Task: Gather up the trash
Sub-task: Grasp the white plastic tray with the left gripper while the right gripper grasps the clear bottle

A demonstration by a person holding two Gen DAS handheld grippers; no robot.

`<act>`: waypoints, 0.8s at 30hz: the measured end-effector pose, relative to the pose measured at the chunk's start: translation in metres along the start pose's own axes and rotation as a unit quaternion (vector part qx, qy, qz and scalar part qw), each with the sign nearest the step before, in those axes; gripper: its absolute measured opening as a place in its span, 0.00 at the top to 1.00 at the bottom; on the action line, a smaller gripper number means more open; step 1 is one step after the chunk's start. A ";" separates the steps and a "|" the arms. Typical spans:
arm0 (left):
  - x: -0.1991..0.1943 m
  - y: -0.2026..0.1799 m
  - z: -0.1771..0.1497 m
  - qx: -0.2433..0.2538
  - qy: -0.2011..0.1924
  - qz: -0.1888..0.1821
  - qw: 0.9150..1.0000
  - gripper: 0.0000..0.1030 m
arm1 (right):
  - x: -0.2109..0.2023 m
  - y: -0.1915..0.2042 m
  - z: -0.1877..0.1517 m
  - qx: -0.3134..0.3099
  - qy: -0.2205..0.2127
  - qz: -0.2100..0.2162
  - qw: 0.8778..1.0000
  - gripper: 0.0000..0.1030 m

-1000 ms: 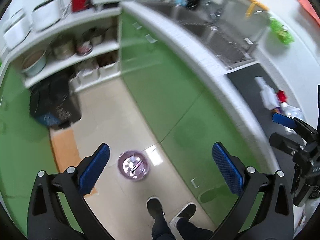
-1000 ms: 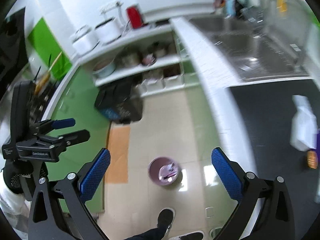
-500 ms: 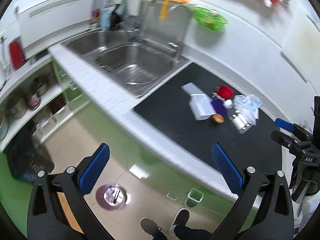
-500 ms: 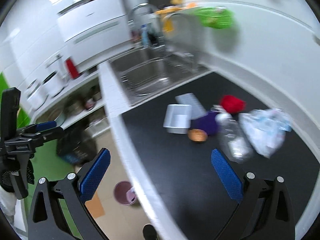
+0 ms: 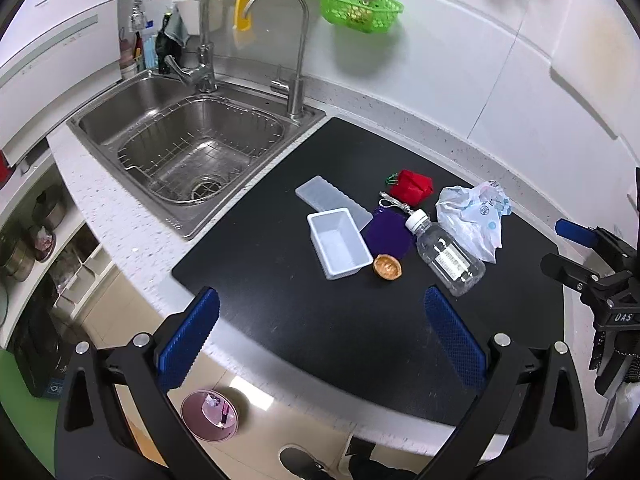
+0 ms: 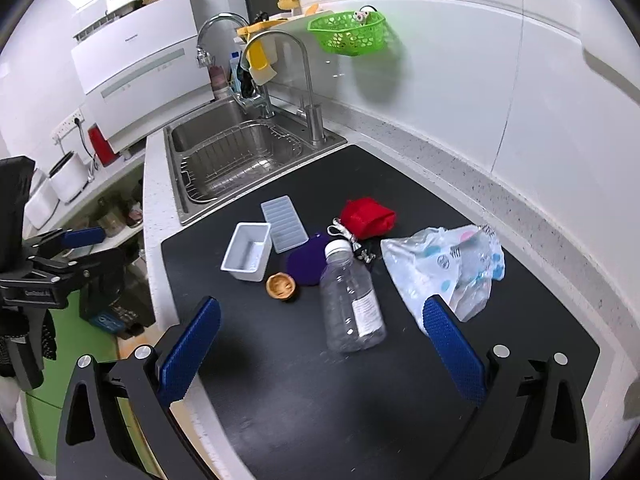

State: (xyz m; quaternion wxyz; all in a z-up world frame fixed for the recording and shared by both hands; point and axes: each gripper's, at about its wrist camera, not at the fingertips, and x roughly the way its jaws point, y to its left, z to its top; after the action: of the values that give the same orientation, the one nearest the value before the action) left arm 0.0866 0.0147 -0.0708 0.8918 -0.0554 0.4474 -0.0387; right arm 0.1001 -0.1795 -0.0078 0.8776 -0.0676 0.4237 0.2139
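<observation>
On a black mat [image 5: 300, 320] [image 6: 320, 380] lie a clear plastic bottle [image 5: 446, 254] [image 6: 352, 300], a crumpled plastic bag [image 5: 472, 210] [image 6: 448, 268], a small brown shell-like piece [image 5: 387, 267] [image 6: 281, 286], a white tub [image 5: 338, 242] [image 6: 248, 252], its ribbed lid [image 5: 332, 196] [image 6: 284, 222], a purple pad [image 5: 386, 234] [image 6: 306, 260] and a red pouch [image 5: 412, 185] [image 6: 368, 216]. My left gripper [image 5: 320, 336] hovers open over the mat's near edge. My right gripper [image 6: 316, 348] is open just short of the bottle. Both hold nothing.
A steel sink [image 5: 188, 148] [image 6: 236, 156] with two taps sits left of the mat. A green basket [image 5: 360, 4] [image 6: 348, 32] hangs on the wall. A pink bin [image 5: 210, 414] stands on the floor below the counter. Shelves with pots are at the left.
Both views have swung up from the floor and cabinets to the counter. The trash on the mat is now closer and sharper in both.
</observation>
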 end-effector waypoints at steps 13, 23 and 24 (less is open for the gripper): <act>0.075 -0.001 0.026 -0.025 0.051 0.016 0.998 0.03 | 0.083 -0.015 0.003 -0.037 0.084 0.017 0.996 0.06; 0.123 0.006 0.029 -0.043 0.085 0.027 0.995 0.03 | 0.126 -0.021 -0.005 -0.045 0.124 0.025 0.991 0.06; 0.126 0.006 0.029 -0.044 0.086 0.027 0.995 0.03 | 0.130 -0.021 -0.006 -0.044 0.128 0.026 0.990 0.06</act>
State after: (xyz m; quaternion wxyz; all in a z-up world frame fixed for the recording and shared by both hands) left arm 0.1853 0.0075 -0.1540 0.8474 -0.0789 0.5251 0.0007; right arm 0.1764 -0.1591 -0.1129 0.8061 -0.1223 0.5246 0.2451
